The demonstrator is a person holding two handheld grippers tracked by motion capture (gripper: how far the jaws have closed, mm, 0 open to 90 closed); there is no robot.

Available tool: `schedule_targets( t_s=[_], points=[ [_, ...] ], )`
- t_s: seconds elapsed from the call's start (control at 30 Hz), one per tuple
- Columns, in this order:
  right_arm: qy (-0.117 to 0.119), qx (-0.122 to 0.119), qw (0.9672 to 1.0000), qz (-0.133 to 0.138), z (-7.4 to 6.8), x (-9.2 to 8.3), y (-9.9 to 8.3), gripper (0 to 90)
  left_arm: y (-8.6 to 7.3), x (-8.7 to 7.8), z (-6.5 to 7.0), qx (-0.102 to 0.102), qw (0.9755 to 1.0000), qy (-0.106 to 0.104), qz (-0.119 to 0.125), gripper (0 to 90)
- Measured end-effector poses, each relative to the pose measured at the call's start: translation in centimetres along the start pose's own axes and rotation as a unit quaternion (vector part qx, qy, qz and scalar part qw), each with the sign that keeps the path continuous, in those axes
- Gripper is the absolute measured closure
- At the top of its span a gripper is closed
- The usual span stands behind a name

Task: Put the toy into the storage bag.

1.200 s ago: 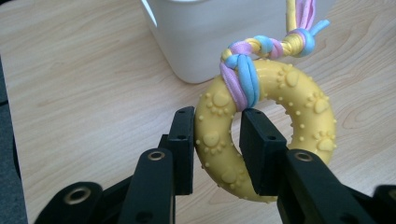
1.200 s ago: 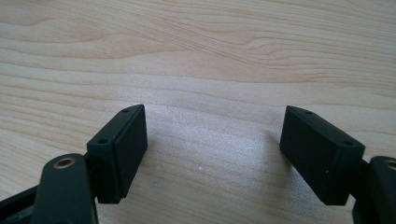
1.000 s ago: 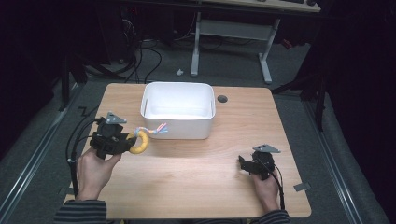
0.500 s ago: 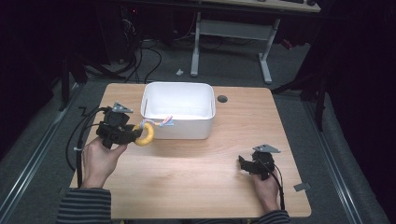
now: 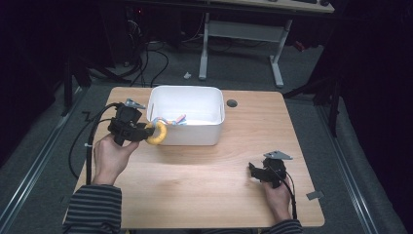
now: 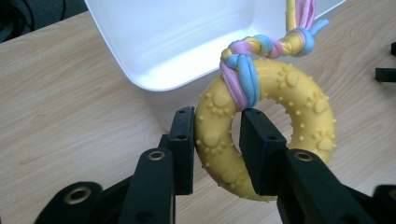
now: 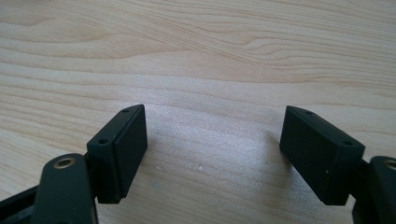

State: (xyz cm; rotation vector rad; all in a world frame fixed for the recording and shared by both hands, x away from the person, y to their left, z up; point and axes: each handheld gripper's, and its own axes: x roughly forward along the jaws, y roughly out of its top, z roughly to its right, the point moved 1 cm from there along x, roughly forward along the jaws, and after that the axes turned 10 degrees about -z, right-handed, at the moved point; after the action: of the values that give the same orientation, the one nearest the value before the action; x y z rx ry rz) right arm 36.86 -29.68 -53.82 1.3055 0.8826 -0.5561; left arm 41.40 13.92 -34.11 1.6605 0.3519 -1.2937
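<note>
Wooden table (image 5: 204, 180) carries everything, its pale top bare across the wide stretch between the two claws and along the near edge. White plastic bin (image 5: 187, 114) stands toward the far edge, just beyond the left claw (image 5: 148, 132); inside it, against the near wall, lie ends of a pink, blue and yellow braided rope (image 5: 175, 119), the rest of its floor white and free. A small round hole (image 5: 232, 103) in the table sits past the bin's right corner.

The left claw is clamped on a yellow rubber ring (image 5: 157, 133) studded with paw prints, one jaw on the outside of the ring and the other through its hole. The ring hangs just outside the bin's near left corner, off the table, and the rope knotted to it runs up over the rim into the bin.

The right claw (image 5: 255, 171) rests low on the table, well apart from the bin, jaws spread wide with nothing between them.
</note>
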Motion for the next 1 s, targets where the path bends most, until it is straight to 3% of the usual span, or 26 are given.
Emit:
schedule_targets(
  t_s=[0.53,0.73,1.0],
  points=[
    [0.000,0.000,1.0000,0.000,0.0,0.0,0.0,23.2,2.4,1.0,-0.4,-0.001,1.0000,-0.003,-0.003,67.0],
    [0.001,-0.002,1.0000,0.000,0.0,0.0,0.0,23.3,3.2,0.6,-0.7,-0.002,0.9999,-0.004,0.016,67.2],
    [-0.002,0.003,1.0000,0.000,0.0,0.0,0.0,23.2,4.5,0.8,-0.8,0.007,0.9998,-0.009,0.015,67.3]
  ],
)
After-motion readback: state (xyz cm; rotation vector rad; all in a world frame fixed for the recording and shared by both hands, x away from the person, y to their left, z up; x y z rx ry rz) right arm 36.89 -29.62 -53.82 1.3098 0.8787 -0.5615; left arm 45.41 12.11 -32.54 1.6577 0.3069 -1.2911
